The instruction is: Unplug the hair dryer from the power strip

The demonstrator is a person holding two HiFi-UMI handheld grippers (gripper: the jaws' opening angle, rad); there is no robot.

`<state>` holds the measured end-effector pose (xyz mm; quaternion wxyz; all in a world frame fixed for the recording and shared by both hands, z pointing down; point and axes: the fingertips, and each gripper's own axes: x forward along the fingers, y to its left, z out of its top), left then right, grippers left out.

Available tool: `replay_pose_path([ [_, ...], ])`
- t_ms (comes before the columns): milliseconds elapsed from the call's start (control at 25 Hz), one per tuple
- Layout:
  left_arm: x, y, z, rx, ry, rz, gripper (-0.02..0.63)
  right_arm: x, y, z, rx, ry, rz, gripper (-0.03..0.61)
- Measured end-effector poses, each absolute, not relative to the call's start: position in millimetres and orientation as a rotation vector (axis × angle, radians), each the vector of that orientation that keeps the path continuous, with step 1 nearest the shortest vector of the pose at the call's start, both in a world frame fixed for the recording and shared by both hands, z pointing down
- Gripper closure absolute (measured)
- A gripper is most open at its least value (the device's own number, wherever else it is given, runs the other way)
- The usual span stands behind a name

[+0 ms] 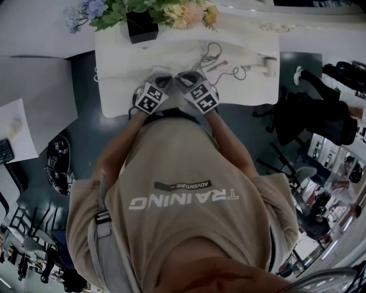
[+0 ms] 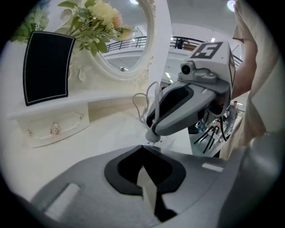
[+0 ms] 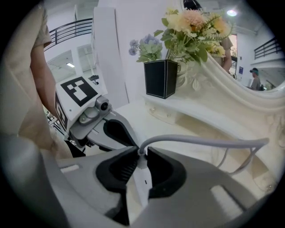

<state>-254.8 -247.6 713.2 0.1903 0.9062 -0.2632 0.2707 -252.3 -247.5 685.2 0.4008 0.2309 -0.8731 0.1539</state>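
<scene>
Though plug mostly hidden, right hand-held gripper clamps it; left hand-held gripper tips together.

Table: directly ahead of the person, long edge running across. Rear left: vase with flowers in it, standing on a raised shelf above a drawer. Mirror: right of the vase, behind the tabletop. Centre of table: loose cables; hair dryer to their right, near the right end. Front centre: left gripper and right gripper side by side, tips just beside each other. Plug: between the right jaws, its cord running off to the right. Between the left jaws: what appears to be the power strip
</scene>
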Motion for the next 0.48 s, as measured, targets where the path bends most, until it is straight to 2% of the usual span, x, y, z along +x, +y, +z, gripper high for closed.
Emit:
replay_pose_path([
  [480, -255.3, -248.5, 712.2, 2.526, -0.737, 0.766, 0.607, -230.3, -262.0, 636.0, 0.693, -2.382, 0.42, 0.505],
])
